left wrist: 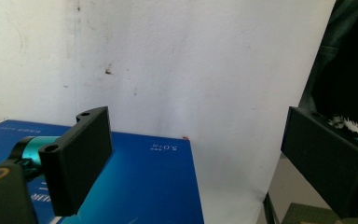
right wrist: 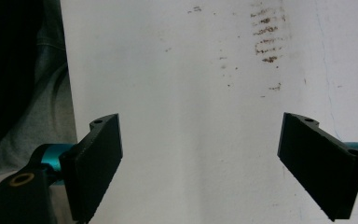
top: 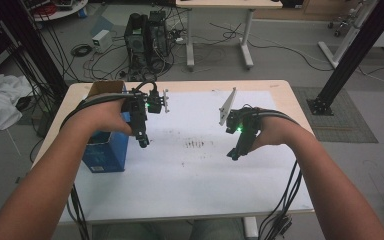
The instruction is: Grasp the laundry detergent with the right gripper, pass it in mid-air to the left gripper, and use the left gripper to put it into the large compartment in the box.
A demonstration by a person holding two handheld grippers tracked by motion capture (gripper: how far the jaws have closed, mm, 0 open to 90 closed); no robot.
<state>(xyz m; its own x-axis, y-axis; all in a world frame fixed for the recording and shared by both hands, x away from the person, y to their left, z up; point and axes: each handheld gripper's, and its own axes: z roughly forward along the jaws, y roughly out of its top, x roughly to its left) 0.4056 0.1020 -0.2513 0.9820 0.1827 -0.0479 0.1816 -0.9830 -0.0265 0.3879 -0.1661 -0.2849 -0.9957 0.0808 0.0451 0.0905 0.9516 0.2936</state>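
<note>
The left gripper [top: 143,141] is held above the white sheet [top: 200,175], jaws wide apart, nothing between them. Just beside it, at the table's [top: 280,87] left edge, the blue box [top: 105,152] stands. The right gripper [top: 235,154] is likewise open and empty.

— How are the two arms set?

— Both bare forearms reach forward, hands wrapped round the tools. The black two-jaw left gripper [top: 143,143] tilts downward, jaws wide apart with nothing between them.

— And the other?

— The black two-jaw right gripper [top: 234,154] angles down toward its partner, jaws equally spread and empty.
</note>
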